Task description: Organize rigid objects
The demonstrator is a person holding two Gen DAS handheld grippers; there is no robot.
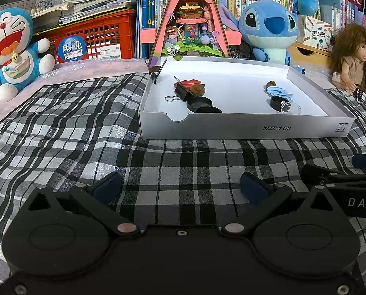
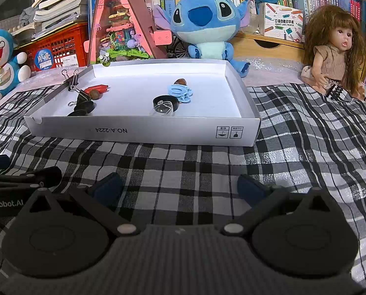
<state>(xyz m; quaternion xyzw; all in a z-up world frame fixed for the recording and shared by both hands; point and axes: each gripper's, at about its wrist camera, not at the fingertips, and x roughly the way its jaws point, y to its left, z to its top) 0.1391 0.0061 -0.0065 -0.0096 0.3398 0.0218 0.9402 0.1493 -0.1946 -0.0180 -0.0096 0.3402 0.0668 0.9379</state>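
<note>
Both the left hand-held gripper [image 1: 180, 186] and the right hand-held gripper [image 2: 180, 185] hover spread and empty over the plaid cloth [image 1: 84, 127], the white box [image 2: 143, 130] at twelve o'clock. Inside it, at nine o'clock, lie a binder clip [image 1: 183, 92], red piece [image 1: 190, 82], brown nut [image 1: 197, 89] and black discs [image 1: 202, 105]; at three o'clock, a blue clip [image 2: 180, 92], black cap [image 2: 165, 102] and clear dome [image 2: 162, 110]. All look light and stiff, the dome likely slippery; the binder clip's wire loop seems the surest hold.
</note>
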